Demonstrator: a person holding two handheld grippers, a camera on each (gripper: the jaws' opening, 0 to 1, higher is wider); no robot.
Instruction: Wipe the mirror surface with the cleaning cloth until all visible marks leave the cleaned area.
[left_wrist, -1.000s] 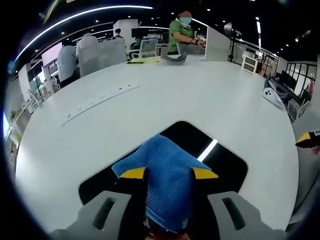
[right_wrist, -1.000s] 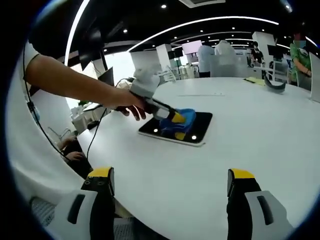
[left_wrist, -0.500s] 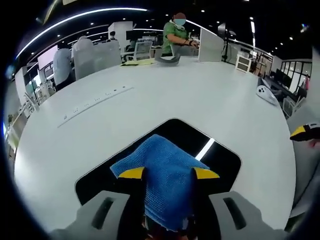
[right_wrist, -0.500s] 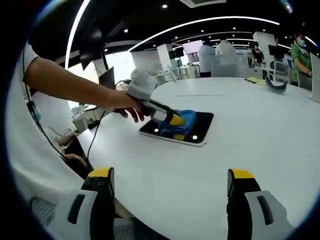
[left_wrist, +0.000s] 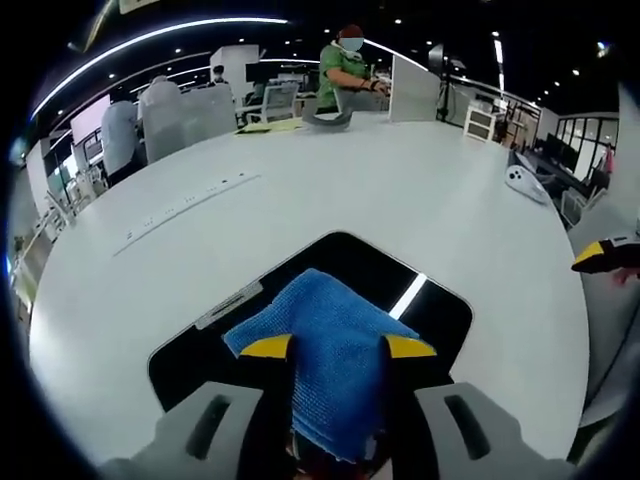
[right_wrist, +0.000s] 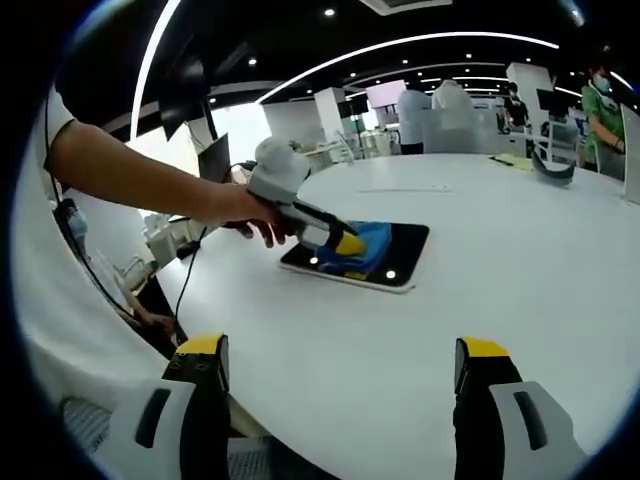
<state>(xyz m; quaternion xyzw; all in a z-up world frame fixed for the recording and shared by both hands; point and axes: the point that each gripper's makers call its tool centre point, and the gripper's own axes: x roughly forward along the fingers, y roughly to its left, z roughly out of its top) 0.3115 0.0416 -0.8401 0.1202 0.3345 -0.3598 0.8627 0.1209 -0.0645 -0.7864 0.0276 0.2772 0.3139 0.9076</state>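
We are judging the wiping step to be in hand: the left gripper (left_wrist: 338, 347) is clamping the blue cleaning cloth (left_wrist: 325, 335) between its two yellow-tipped jaws and pressing it flat on the dark mirror (left_wrist: 420, 310), which is lying on the white table (left_wrist: 300, 200). In the left gripper view the cloth is bunching up between the jaws and spreading out just beyond their tips, covering the near middle of the mirror, while the far right part, with a bright reflected streak, is showing bare. In the right gripper view the person's hand (right_wrist: 235, 205) is driving that gripper over the mirror's left portion. The right gripper (right_wrist: 340, 365) is hovering well apart from the mirror, near the table edge, its jaws spread wide and holding nothing. We cannot tell whether marks remain; in our judgement the next move calls for sweeping the cloth toward the uncovered far right area, keeping pressure even.
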